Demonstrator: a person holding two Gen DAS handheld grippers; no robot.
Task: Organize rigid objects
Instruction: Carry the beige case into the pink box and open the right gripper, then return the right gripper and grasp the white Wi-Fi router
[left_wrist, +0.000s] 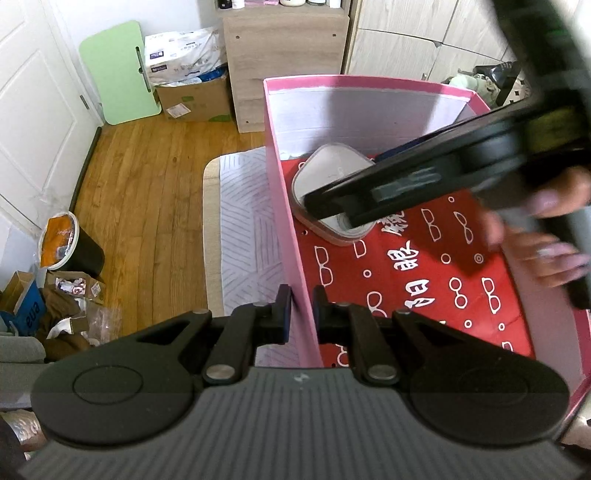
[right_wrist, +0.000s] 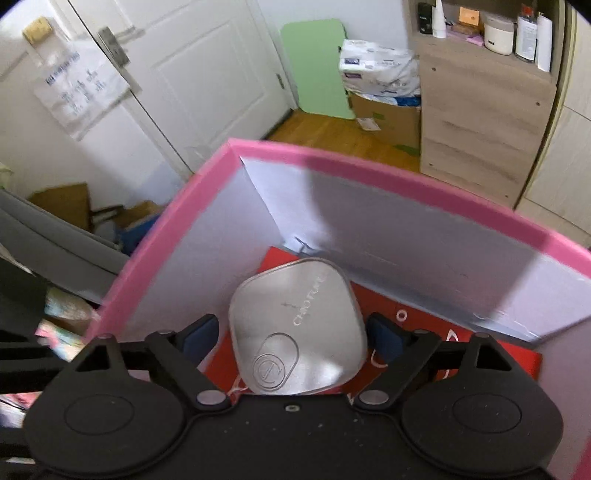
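A grey rounded-square container (right_wrist: 297, 328) with a raised oval emblem on its lid is seen inside a pink box (right_wrist: 424, 192), near the box's far left corner; it rests on a red sheet (left_wrist: 424, 280) printed with white glasses and characters, which covers the floor of the box; the inner walls of the box are pale grey.

The right gripper (right_wrist: 295, 338) is reached down into the box, and its jaws are held wide apart on either side of the container; the blue pads (right_wrist: 199, 338) are seen just beside the container's edges, and a thin gap shows on each side, so no grip is read; in the left wrist view the same gripper (left_wrist: 345, 208) is seen crossing above the container, with the person's hand (left_wrist: 550, 229) blurred behind it.

The left gripper (left_wrist: 301, 308) is closed on the left wall (left_wrist: 291, 236) of the box, near its front end; one finger is placed outside the wall and the other inside, and the wall is pinched between them.

The box stands on a surface covered with a pale striped cloth (left_wrist: 243, 229), near that surface's far edge; beyond it a wooden floor (left_wrist: 147, 177), a white door (right_wrist: 177, 74), a green board (left_wrist: 118, 70) leaned against the wall, a cardboard box (left_wrist: 195, 98) and a wooden cabinet (left_wrist: 284, 55) are seen.
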